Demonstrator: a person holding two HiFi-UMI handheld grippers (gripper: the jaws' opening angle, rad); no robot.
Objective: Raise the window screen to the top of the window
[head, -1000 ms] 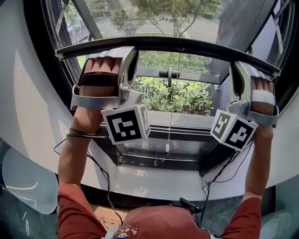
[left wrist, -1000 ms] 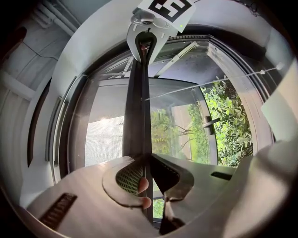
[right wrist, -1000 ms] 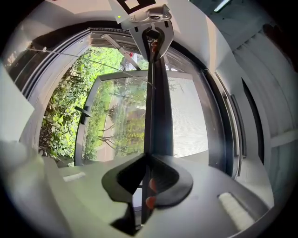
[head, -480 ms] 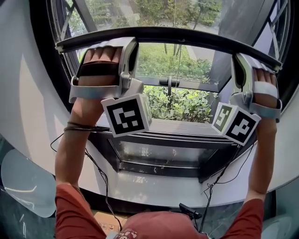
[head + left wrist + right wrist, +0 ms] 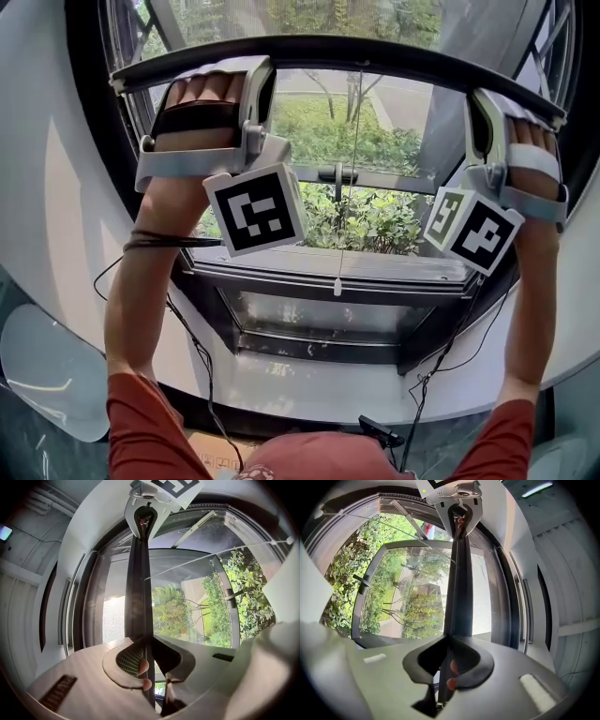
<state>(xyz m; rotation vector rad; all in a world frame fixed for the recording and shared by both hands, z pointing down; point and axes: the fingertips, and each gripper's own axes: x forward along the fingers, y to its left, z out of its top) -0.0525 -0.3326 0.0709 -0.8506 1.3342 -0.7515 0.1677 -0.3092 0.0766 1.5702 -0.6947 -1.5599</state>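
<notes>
Greenery [image 5: 375, 211] is seen beyond a dark-framed window [image 5: 319, 347] set in a white wall in the head view. The screen bar [image 5: 375, 58], the dark lower edge of the window screen, is stretched across the upper part of the opening, well above the window handle [image 5: 337, 175]. A thin pull cord [image 5: 349, 187] is hung from its middle. The bar is clasped near its left end by the left gripper [image 5: 260, 75] and near its right end by the right gripper [image 5: 476, 98], each of them raised overhead at the end of a red-sleeved arm. Whether the top of the frame is reached by the bar cannot be told. In the left gripper view the screen bar [image 5: 139, 597] is shown running straight up from the left gripper [image 5: 146, 641], whose jaws are clenched on it from both sides, and its far end is seen gripped by the right gripper [image 5: 145, 508]. In the right gripper view the same screen bar [image 5: 459, 592] is shown pinched between the closed jaws of the right gripper [image 5: 447, 641]. The left gripper [image 5: 459, 503] is seen clamped on its far end, with trees and a lawn visible through the glass beside it.
</notes>
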